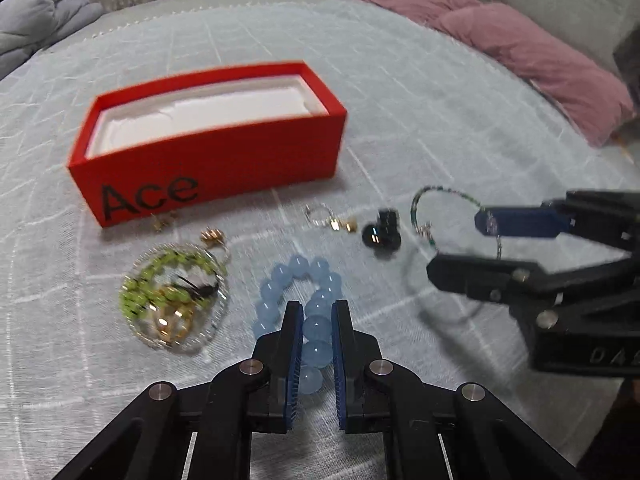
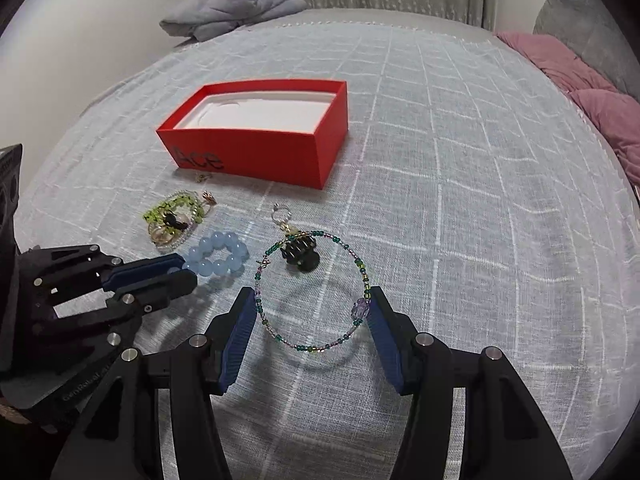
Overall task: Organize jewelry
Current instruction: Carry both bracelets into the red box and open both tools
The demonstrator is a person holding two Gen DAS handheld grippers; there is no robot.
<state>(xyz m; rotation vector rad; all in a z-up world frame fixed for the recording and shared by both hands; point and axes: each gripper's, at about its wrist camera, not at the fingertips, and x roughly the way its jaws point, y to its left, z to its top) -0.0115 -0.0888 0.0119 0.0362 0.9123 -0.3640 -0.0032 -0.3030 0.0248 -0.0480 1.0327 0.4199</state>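
A blue bead bracelet (image 1: 298, 268) (image 2: 218, 254) lies on the grey checked bedspread, and my left gripper (image 1: 316, 308) (image 2: 188, 270) is shut on the beads at its near end. My right gripper (image 2: 312, 292) (image 1: 456, 244) holds a thin green and purple beaded bracelet (image 2: 362, 270) (image 1: 444, 191) stretched between its two pads, lifted a little above the cloth with its shadow below. An open red box (image 1: 208, 160) (image 2: 256, 148) with a white lining and the word Ace stands behind the jewelry, with nothing visible inside it.
A pile of green beads, rings and a clear chain (image 1: 172, 280) (image 2: 172, 216) lies left of the blue bracelet. A black clip (image 1: 382, 234) (image 2: 300, 254) and a small ring with gold pieces (image 1: 320, 216) lie in the middle. A pink blanket (image 1: 520, 48) borders the right, a grey one (image 2: 232, 4) the back.
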